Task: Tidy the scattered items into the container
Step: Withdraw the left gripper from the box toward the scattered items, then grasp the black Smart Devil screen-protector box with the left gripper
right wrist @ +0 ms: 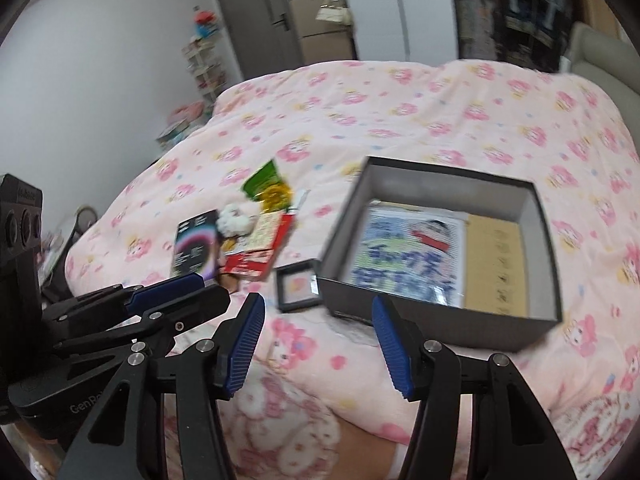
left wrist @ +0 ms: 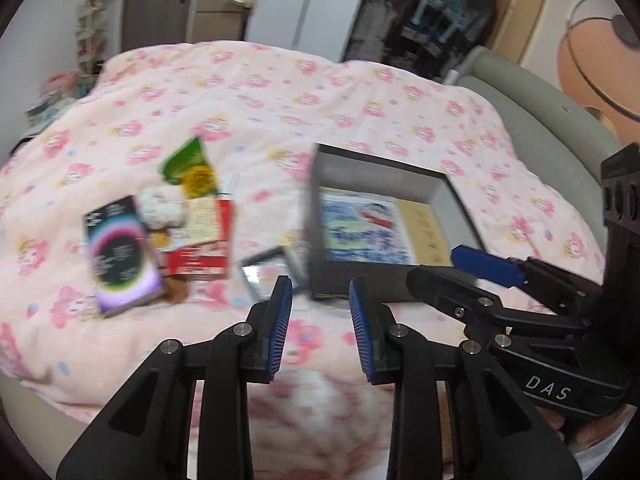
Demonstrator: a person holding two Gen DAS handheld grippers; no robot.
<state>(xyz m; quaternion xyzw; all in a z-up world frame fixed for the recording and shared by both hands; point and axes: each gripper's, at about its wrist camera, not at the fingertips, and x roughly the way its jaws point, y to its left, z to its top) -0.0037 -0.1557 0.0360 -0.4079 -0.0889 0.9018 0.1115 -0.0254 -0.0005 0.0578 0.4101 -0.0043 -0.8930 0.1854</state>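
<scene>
While both hover above the bed (right wrist: pixel 400 100), the left gripper (left wrist: pixel 320 320) and right gripper (right wrist: pixel 320 344) gape empty, touching nothing. The grey box (right wrist: pixel 536 320) lies just ahead of the right gripper; the scattered packets (left wrist: pixel 200 224) ahead-left of the left one.

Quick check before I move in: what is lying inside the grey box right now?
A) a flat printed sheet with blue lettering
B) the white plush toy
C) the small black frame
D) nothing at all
A: the grey box holds a flat printed sheet on its floor; the plush toy and small black frame lie outside on the bedspread.
</scene>
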